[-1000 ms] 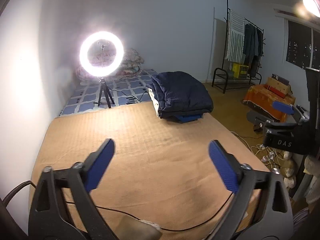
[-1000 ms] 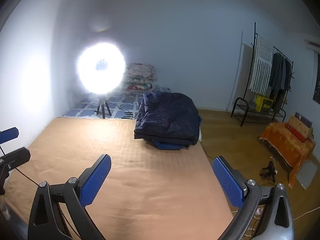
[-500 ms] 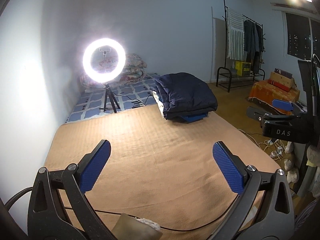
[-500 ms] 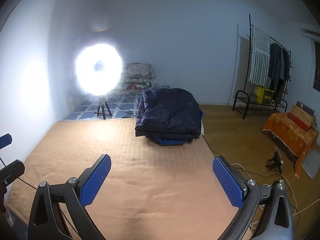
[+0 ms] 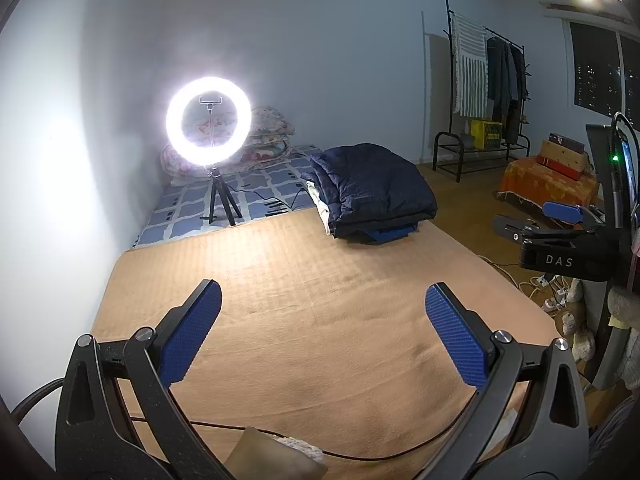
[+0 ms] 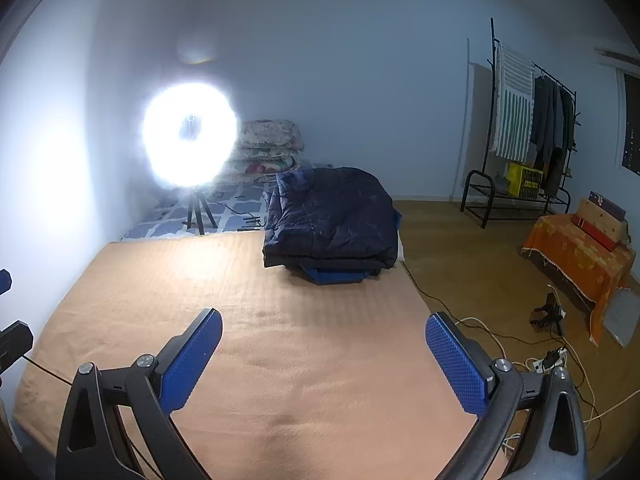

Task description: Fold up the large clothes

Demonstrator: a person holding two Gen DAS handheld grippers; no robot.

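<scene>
Both views have pulled back and the tan blanket (image 5: pixel 320 320) lies wide and bare, folded navy clothes (image 6: pixel 332 220) stacked at its far right edge, left claw (image 5: pixel 322 336) and right claw (image 6: pixel 324 360) spread wide, empty.

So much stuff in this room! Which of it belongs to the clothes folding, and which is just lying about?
For the job:
- folded navy padded coat on a blue garment
- tan blanket surface
- left gripper and right gripper, both open and empty

Lying about:
- glowing ring light on tripod
- black clothes rack
- orange-draped bench
- floral bedding stack
</scene>
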